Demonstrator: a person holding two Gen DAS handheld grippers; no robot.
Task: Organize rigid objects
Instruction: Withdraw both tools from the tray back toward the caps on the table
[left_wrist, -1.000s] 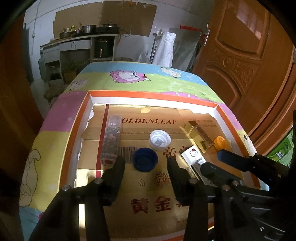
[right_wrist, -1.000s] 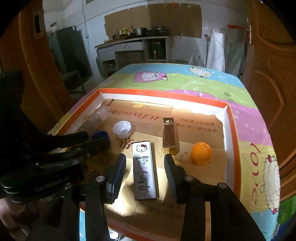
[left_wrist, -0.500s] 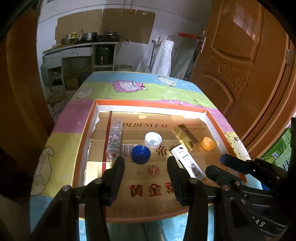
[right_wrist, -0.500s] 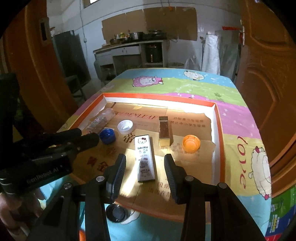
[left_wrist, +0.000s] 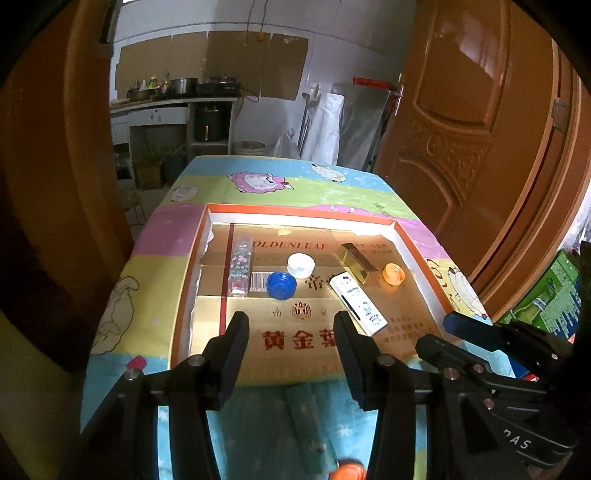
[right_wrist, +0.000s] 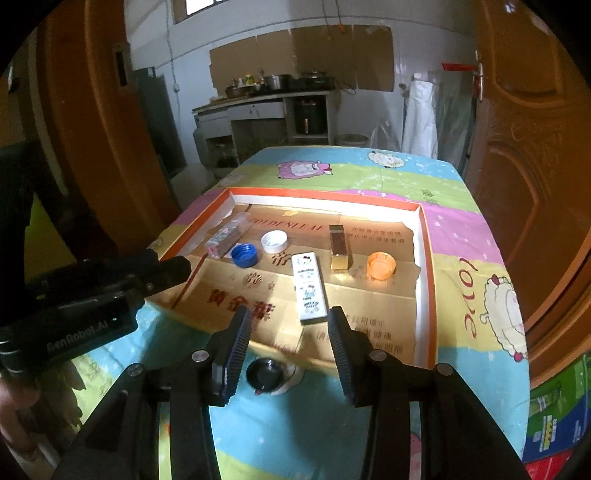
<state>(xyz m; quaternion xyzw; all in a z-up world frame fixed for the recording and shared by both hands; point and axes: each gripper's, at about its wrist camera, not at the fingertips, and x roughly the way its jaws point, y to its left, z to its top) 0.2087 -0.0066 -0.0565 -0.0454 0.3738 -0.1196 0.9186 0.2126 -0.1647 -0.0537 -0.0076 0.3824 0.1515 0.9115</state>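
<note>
Both grippers are empty here, hanging over the near edge of the table with jaws apart. The left gripper (left_wrist: 290, 334) is spread fairly wide, the right gripper (right_wrist: 290, 328) about the same or a touch narrower, nothing between the pads of either.

All the stuff sits in a shallow orange-rimmed cardboard tray (left_wrist: 299, 213) lined with flattened gold carton, well ahead of both sets of fingertips. From left to right in the left wrist view: a clear tube-like box with a floral print (left_wrist: 240, 267) (lip product, I think, the label is tiny), a blue bottle cap (left_wrist: 281, 284), a white bottle cap (left_wrist: 301, 265) just behind it, a white Hello Kitty box (left_wrist: 358, 302) lying flat at an angle, a gold rectangular box (left_wrist: 356, 262), and an orange bottle cap (left_wrist: 393, 273) furthest right.

The Hello Kitty box (right_wrist: 308, 287) is nearest the right gripper, just ahead of its fingertips. A small black round thing (right_wrist: 265, 373) lies on the tablecloth (right_wrist: 476, 236) under the right gripper, outside the tray.
</note>
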